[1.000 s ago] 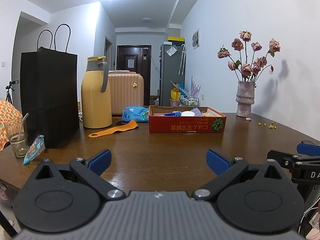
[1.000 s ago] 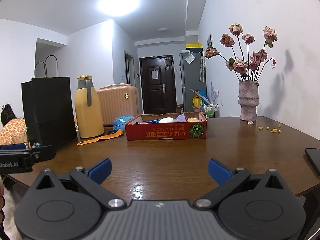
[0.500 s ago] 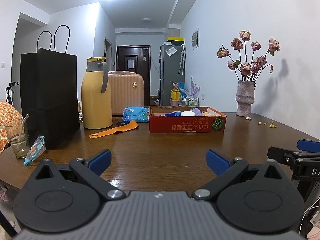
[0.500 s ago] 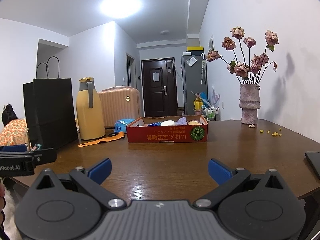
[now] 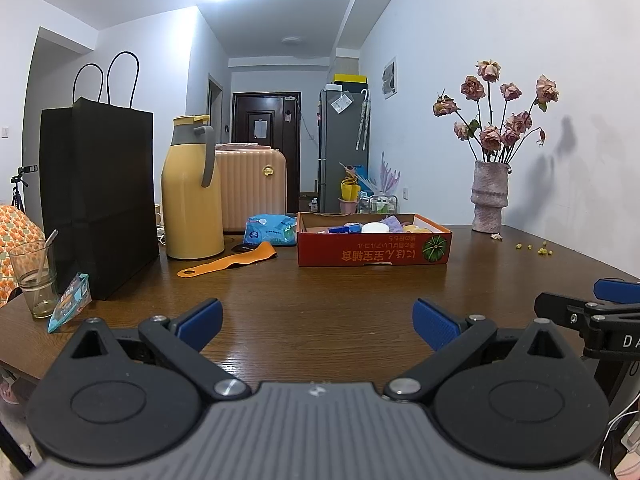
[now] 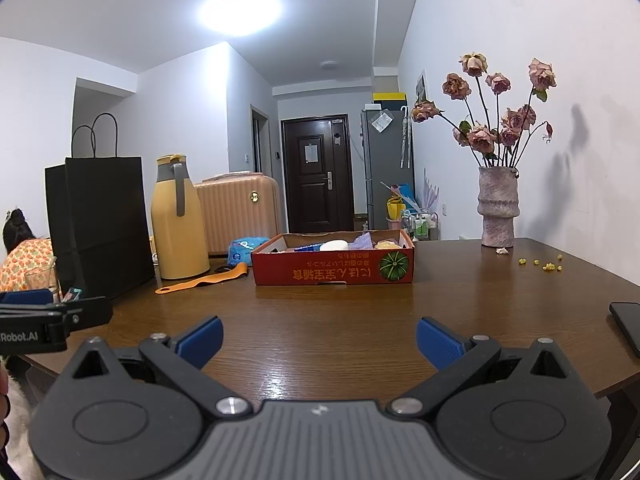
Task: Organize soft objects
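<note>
A red cardboard box [image 5: 374,254] [image 6: 334,270] stands on the brown table, holding several soft items, among them a white round one [image 6: 334,245] and a purple one [image 6: 362,242]. A blue soft pack [image 5: 269,231] lies left of the box, and an orange strap [image 5: 228,265] lies in front of the pack. My left gripper [image 5: 318,324] is open and empty over the near table edge. My right gripper [image 6: 319,340] is open and empty, a little higher. Each gripper shows at the edge of the other's view.
A black paper bag [image 5: 96,196], a yellow thermos [image 5: 192,200], a glass with a straw [image 5: 34,276] and a small teal packet [image 5: 70,296] stand at the left. A vase of dried roses [image 5: 490,196] is at the back right. A dark phone [image 6: 628,326] lies at the right edge.
The right gripper has risen slightly, so the scene sits lower in its view. The left gripper has barely moved. Both remain open.
</note>
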`<state>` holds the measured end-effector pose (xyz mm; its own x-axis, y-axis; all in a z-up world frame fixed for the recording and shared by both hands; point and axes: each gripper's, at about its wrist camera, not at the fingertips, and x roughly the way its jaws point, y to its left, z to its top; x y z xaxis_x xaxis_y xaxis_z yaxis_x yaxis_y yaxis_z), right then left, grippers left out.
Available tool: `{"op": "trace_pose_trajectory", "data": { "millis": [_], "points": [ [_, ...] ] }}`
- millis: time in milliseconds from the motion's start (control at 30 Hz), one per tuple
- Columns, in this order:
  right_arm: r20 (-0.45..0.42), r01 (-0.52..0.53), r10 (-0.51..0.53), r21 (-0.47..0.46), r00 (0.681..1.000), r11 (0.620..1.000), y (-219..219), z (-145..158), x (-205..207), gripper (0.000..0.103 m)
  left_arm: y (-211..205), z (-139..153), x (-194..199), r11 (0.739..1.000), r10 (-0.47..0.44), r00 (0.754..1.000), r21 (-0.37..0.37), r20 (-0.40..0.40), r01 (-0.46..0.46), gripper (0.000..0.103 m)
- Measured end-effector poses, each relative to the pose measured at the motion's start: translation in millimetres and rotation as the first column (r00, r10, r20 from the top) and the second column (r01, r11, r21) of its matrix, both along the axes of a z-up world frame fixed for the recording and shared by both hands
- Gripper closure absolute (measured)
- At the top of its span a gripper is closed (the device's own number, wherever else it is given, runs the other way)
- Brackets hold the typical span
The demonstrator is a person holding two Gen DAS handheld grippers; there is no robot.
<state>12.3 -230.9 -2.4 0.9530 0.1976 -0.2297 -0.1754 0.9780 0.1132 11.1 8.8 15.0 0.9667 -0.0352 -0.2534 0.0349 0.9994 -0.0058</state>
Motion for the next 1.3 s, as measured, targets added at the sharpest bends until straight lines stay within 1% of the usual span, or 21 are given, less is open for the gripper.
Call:
{"op": "trace_pose_trajectory", "data": {
  "millis": [400, 1300],
  "points": [
    [0.0, -0.003, 0.003, -0.003, 1.0, 1.0, 0.5, 1.0, 0.8, 0.0, 0.2, -0.2, -1.9, 1.0, -0.013, 1.0, 0.018, 0.004, 0.012, 0.0],
    [-0.01, -0.005, 0.005, -0.004, 1.0, 1.0, 2.1, -0.6, 3.5, 0.0, -1.1, -3.0, -3.9, 1.0, -0.014, 1.0, 0.023, 0.015, 0.014, 0.0]
  ]
}}
